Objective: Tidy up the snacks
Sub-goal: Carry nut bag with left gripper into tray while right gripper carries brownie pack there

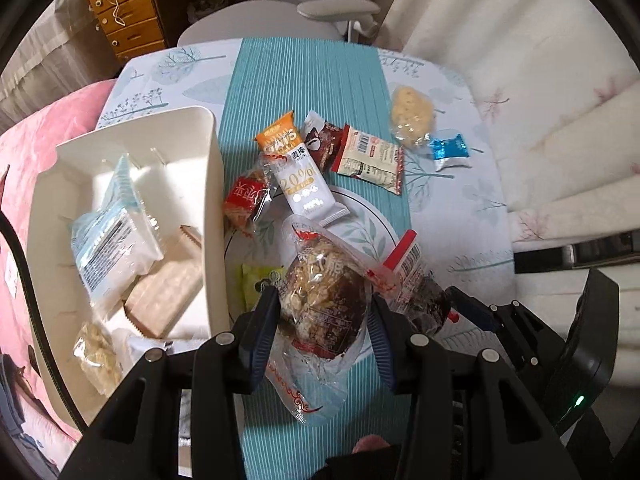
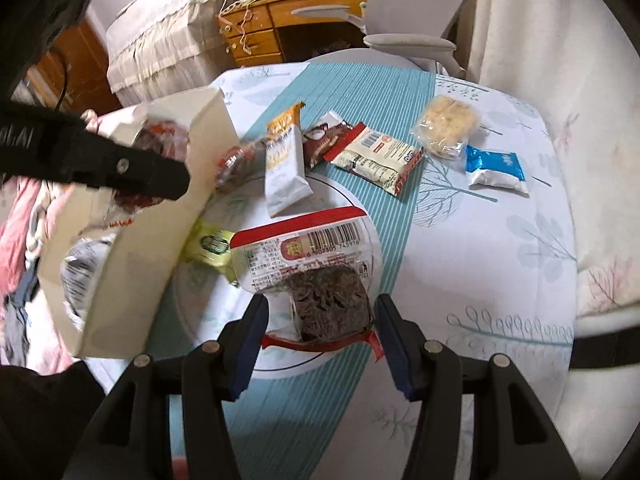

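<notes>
The cream rectangular plastic bin (image 1: 132, 216) fills the nine o'clock side of the left wrist view and already holds several wrapped snacks. Beside it, toward three o'clock, a teal ribbed cloth runner (image 1: 308, 80) carries the white round plate with a leaf print (image 2: 344, 208), with loose packets fanned out toward twelve o'clock.

The left gripper (image 1: 324, 328) is clenched on a clear crinkly bag of dark nut-studded cake (image 1: 320, 300), pads pressing both flanks, the packet lifted above the runner at six o'clock. The right gripper (image 2: 320, 320) has a clear red-trimmed pack of dark brownie (image 2: 320, 280) between its jaws over the plate; whether the pads actually press it I cannot tell.

Both packets look light and soft, with slippery film and crumbly contents, so a gentle hold across the firm cake body, not the loose sealed ends, seems wisest.
</notes>
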`<state>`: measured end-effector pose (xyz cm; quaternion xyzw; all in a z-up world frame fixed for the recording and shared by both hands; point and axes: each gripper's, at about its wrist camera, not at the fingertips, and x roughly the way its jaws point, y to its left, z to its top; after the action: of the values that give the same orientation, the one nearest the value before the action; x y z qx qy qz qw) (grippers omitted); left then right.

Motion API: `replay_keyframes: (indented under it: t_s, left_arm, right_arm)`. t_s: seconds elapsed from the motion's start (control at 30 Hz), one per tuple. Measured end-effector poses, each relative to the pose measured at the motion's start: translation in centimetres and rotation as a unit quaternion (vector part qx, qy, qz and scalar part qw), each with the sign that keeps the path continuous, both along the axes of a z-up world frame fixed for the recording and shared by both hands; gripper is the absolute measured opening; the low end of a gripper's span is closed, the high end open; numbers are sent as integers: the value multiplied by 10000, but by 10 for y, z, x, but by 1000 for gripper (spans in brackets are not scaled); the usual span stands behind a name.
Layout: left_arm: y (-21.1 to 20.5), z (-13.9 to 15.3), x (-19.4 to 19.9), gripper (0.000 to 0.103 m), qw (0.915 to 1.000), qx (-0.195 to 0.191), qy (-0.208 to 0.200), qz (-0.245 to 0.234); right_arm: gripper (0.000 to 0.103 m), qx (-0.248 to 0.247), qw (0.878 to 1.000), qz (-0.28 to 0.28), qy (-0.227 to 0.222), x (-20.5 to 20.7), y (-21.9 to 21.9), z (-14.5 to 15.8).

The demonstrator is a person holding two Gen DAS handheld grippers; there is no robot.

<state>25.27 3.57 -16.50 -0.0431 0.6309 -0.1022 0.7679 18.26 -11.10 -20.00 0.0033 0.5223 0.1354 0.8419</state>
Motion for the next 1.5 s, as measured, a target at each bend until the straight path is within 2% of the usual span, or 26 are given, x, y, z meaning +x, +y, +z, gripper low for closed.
replay_keyframes:
  t_s: [0.27, 0.5, 0.93, 1.5]
  left_arm:
    - [35, 21, -28, 42, 9992, -254, -295, 51]
    - [73, 28, -48, 42, 9966, -611, -528, 166]
    - [156, 44, -71, 43, 9893, -1048, -993, -198]
    - [246, 44, -73, 43, 9853, -890, -1153, -891]
  right_arm:
    - [55, 250, 9994, -142, -179, -22, 12, 36]
    - [55, 189, 9987, -32, -468, -34, 41, 61]
    - [55, 273, 9954, -251, -886, -61, 116, 91]
    - [56, 443, 9879, -841, -1225, -80, 212, 89]
